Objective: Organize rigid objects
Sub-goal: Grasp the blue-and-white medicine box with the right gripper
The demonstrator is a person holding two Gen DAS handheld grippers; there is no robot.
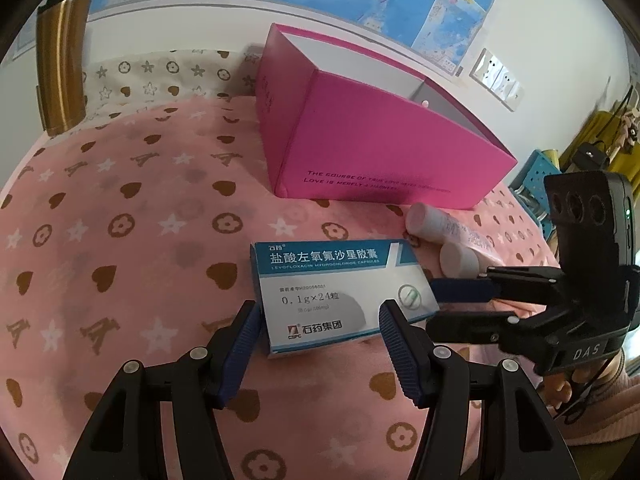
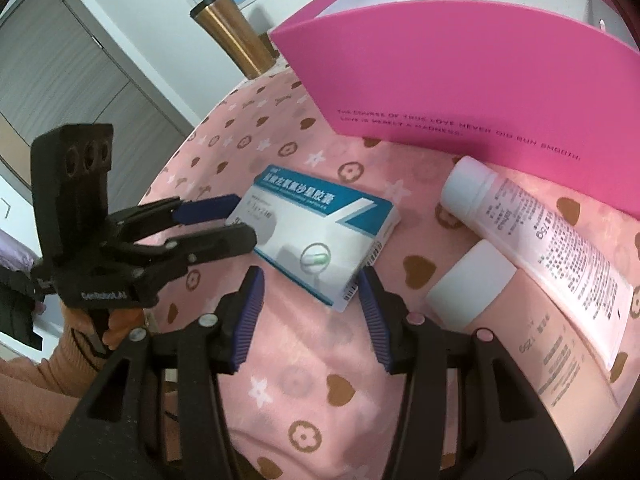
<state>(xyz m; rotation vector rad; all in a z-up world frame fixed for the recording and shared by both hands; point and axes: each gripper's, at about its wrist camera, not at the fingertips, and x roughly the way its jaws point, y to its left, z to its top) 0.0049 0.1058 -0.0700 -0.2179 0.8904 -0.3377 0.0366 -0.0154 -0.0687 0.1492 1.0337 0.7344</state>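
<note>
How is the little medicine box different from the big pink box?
The medicine box is white and blue; the pink box is bright magenta. The medicine box is small and lies flat on the cloth; the pink box is much bigger and stands tall behind it. The medicine box is closed; the pink box is open at the top, showing a pale inside. Both are stiff, straight-edged boxes with printed writing, resting on the same patterned cloth.
</note>
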